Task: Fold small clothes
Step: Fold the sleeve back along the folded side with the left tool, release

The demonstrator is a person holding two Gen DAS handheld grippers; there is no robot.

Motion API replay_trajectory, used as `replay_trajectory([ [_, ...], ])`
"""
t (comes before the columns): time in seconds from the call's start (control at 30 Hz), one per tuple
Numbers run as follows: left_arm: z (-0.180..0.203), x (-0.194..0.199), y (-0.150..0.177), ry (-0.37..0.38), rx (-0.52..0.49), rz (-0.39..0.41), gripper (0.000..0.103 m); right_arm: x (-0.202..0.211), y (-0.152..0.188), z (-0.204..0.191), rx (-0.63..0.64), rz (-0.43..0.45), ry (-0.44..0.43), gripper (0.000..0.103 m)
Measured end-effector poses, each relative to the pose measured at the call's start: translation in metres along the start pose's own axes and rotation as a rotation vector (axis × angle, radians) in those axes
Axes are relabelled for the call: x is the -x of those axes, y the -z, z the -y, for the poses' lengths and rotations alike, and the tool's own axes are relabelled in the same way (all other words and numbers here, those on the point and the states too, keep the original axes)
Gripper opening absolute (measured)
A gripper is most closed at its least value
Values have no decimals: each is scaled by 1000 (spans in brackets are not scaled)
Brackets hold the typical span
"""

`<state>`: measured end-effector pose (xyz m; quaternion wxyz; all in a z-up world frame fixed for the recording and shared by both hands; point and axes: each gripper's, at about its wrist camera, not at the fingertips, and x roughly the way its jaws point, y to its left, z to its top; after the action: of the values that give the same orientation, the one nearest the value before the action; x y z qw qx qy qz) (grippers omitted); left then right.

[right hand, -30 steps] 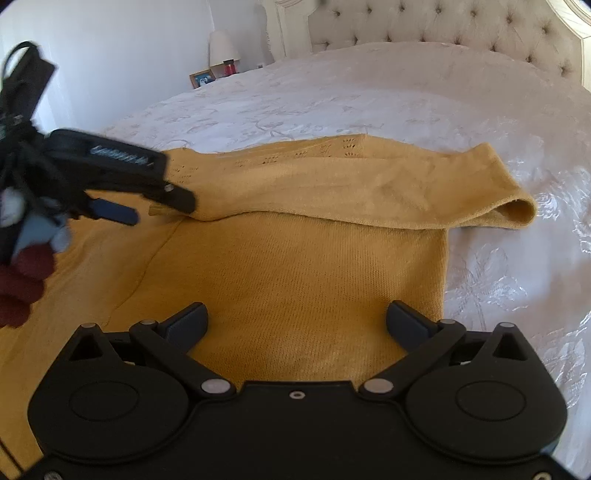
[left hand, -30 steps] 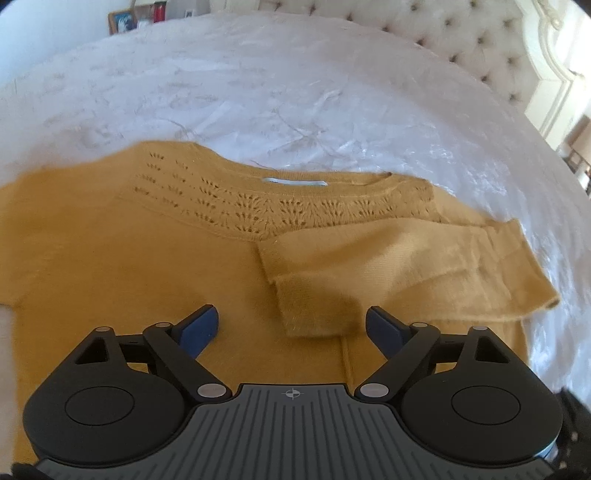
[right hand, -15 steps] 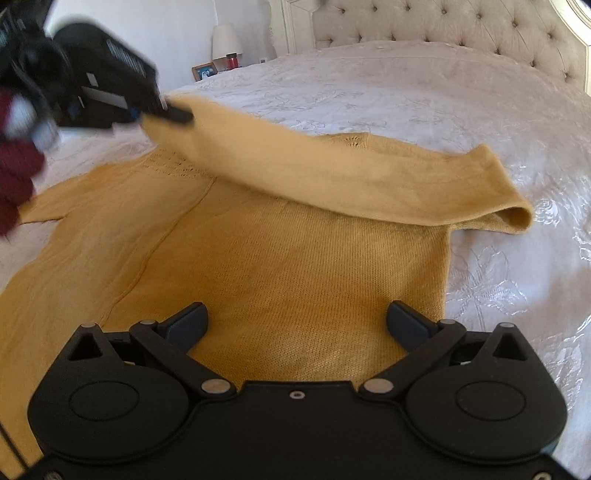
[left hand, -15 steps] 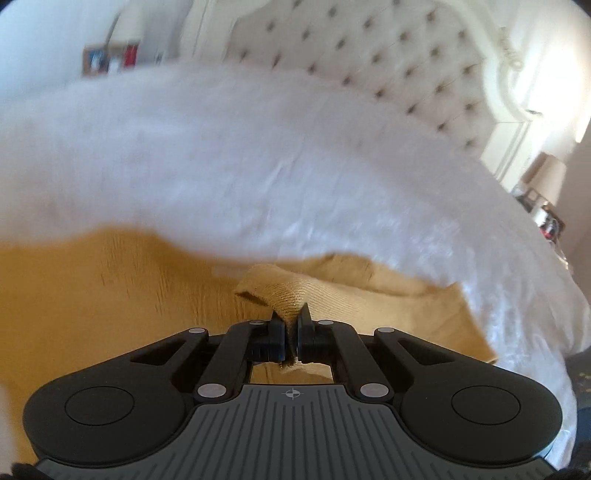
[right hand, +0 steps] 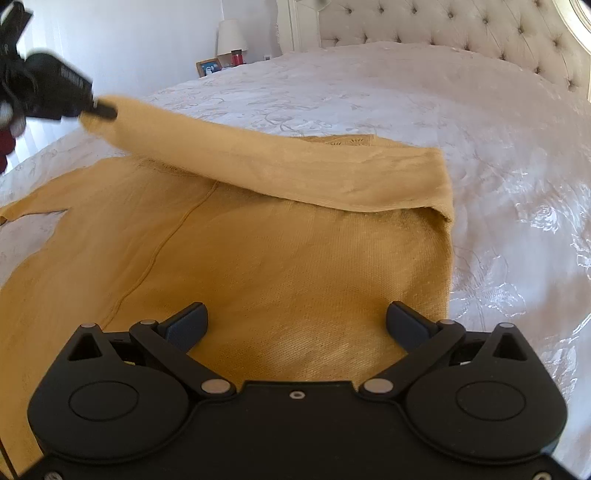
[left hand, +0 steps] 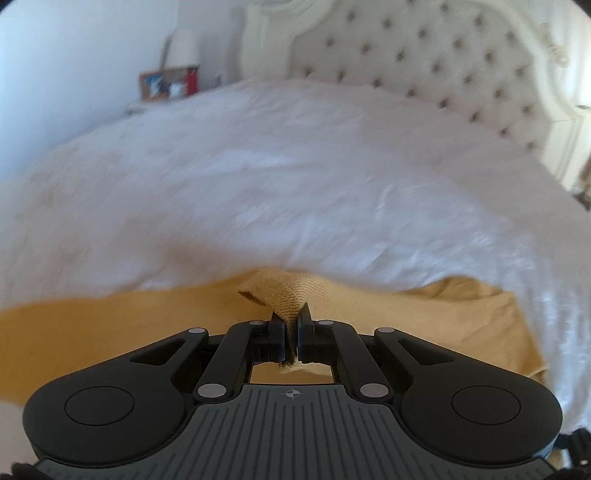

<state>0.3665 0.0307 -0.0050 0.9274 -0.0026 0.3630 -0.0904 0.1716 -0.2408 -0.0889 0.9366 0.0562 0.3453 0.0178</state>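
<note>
Mustard sweater [right hand: 258, 258] spread flat on the white bed [right hand: 406, 103]. Left claw [left hand: 291, 338] clenched on the sleeve cuff [left hand: 284, 295], lifted above the sweater body, sleeve [right hand: 277, 166] stretched across it. Right claw [right hand: 295, 325] released, fingers wide, low over the sweater's near part.

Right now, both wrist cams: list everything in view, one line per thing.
sweater: 1, mustard yellow, spread flat on the bed
sleeve: 1, mustard yellow, lifted across the sweater, cuff pinched in the left claw
bedspread: 1, white, under the sweater
headboard: 1, cream, tufted, far end of the bed
lamp: 1, white shade, on the bedside stand
picture frame: 1, wooden, beside the lamp
left claw: 1, black, shut on the cuff
right claw: 1, black, open over the sweater's body
</note>
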Motion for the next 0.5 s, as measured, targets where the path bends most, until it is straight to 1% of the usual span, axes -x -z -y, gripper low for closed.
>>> replay_trajectory([
  [0.17, -14, -22, 12, -80, -18, -46, 6, -1, 0, 0, 1, -1, 0, 102],
  [0.3, -25, -36, 24, -95, -18, -96, 7, 0, 0, 0, 0, -2, -1, 103],
  [0.43, -26, -46, 35, -118, -32, -154, 9, 1, 1, -2, 3, -2, 0, 103],
  [0.5, -27, -47, 40, -125, -43, -164, 10, 1, 1, -2, 2, -2, 0, 103],
])
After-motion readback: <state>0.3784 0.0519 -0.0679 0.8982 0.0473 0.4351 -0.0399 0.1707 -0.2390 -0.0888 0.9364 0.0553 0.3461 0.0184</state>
